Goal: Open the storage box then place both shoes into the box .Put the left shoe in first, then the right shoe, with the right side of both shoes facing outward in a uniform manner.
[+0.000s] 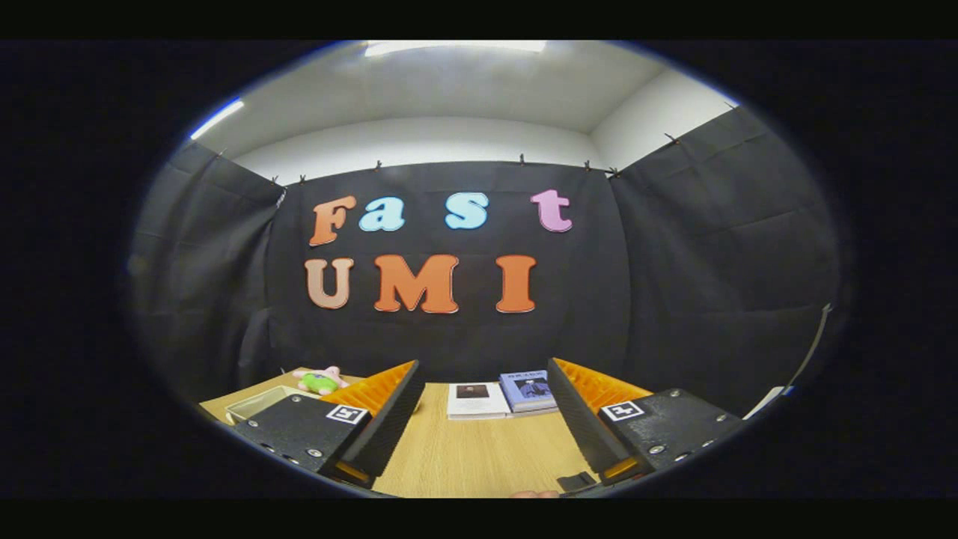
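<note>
- Black cloth hangs behind a wooden table (479,457); white wall and a ceiling light sit above it.
- Gripper (483,408) is spread wide; its two fingers (389,419) stand apart with bare table between them, pinching nothing.
- Two books lie side by side beyond the fingers at 12 o'clock; a white book (477,400) touches a blue book (530,391).
- At 10 o'clock a soft toy (320,380) lies near a pale tray (258,402); I cannot tell if that is the storage box.
</note>
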Available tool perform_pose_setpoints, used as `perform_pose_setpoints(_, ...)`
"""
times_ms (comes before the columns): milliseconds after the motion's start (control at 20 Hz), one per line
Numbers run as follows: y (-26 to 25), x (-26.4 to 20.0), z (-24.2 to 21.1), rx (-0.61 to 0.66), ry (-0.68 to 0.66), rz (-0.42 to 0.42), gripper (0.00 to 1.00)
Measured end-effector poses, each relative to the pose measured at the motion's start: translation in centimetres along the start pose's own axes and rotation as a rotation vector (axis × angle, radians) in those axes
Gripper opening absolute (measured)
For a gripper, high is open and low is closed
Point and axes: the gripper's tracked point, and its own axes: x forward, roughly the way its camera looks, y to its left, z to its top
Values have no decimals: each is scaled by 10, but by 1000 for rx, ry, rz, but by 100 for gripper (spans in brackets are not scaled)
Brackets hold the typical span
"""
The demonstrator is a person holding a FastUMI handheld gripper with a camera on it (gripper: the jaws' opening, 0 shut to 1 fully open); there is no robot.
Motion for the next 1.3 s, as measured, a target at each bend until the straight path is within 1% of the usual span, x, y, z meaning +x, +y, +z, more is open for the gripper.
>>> perform_pose_setpoints(150,-19,0,5,-3,-8,-30,97)
perform_pose_setpoints(300,-28,3,2,-13,-4,-48,97)
perform_pose_setpoints(550,-23,5,-1,-8,0,-27,98)
perform_pose_setpoints(1300,-9,8,2,-18,20,-10,97)
